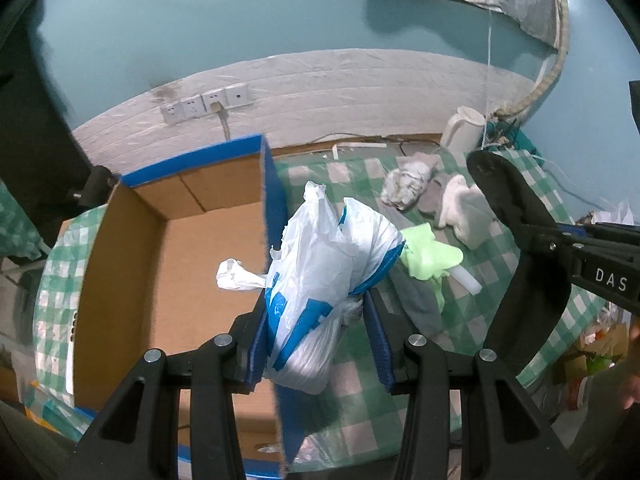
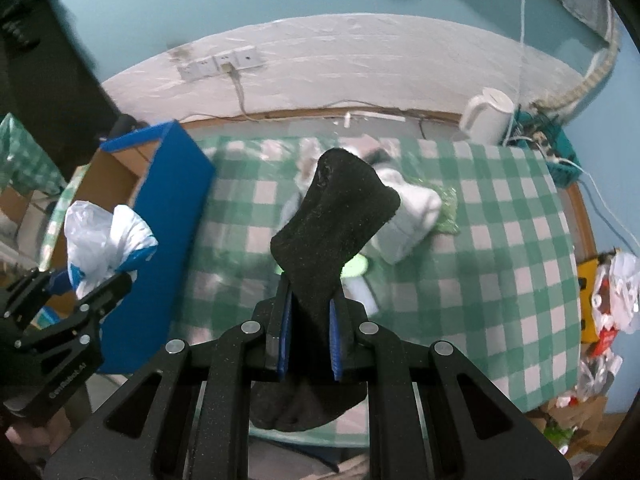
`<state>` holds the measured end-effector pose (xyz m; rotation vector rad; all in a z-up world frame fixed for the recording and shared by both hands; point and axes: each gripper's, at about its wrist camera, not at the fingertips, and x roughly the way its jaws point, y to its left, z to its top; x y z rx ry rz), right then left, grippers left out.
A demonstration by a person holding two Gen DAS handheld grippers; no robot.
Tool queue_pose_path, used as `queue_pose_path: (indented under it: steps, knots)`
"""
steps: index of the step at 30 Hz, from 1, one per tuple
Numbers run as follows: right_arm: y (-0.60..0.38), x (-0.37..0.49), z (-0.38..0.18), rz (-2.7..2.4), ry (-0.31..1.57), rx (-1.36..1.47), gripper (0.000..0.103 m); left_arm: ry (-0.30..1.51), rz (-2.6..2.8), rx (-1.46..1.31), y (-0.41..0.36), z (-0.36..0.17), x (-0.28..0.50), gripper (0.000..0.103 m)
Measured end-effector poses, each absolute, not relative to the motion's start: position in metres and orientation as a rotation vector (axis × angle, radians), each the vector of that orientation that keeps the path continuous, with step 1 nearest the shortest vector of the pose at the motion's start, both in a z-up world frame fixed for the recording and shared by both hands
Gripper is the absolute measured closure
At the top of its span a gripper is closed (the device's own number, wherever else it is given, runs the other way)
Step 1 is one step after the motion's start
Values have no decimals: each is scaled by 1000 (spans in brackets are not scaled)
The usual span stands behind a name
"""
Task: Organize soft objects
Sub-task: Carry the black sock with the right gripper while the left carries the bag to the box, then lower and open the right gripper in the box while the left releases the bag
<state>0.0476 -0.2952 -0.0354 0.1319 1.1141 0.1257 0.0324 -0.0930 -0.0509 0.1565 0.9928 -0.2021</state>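
Right now my left gripper (image 1: 314,334) pinches a white-and-blue plastic bag (image 1: 320,276) at the box's right wall, while my right gripper (image 2: 308,332) clamps a black sock (image 2: 332,232) mid-length. Both should handle light and limp; I judge the bag slippery, best held at its bunched neck. At ten o'clock, the cardboard box (image 1: 132,272) looks empty. Farther, around one o'clock, socks (image 1: 460,208) lie on the checked tablecloth (image 1: 516,280).

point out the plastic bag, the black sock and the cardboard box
plastic bag (image 1: 320,264): left wrist view, white middle of the bag
black sock (image 2: 336,220): right wrist view, mid-body above the fingers
cardboard box (image 1: 208,264): left wrist view, bare brown floor inside
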Motion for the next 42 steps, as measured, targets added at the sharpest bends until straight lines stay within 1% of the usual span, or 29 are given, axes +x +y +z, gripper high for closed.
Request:
queue_pose_path:
  steps: [10, 21, 33, 42]
  knots:
    - [-248, 65, -14, 213, 1081, 105, 89, 955, -149, 93, -51, -30, 35, 58]
    - [-195, 82, 5, 288, 1057, 75, 89, 948, -80, 46, -8, -27, 35, 58]
    - [-134, 96, 7, 368, 1061, 30, 89, 940, 9, -7, 40, -24, 35, 58]
    - [-93, 103, -5, 421, 1095, -4, 89, 947, 63, -42, 69, -25, 35, 58]
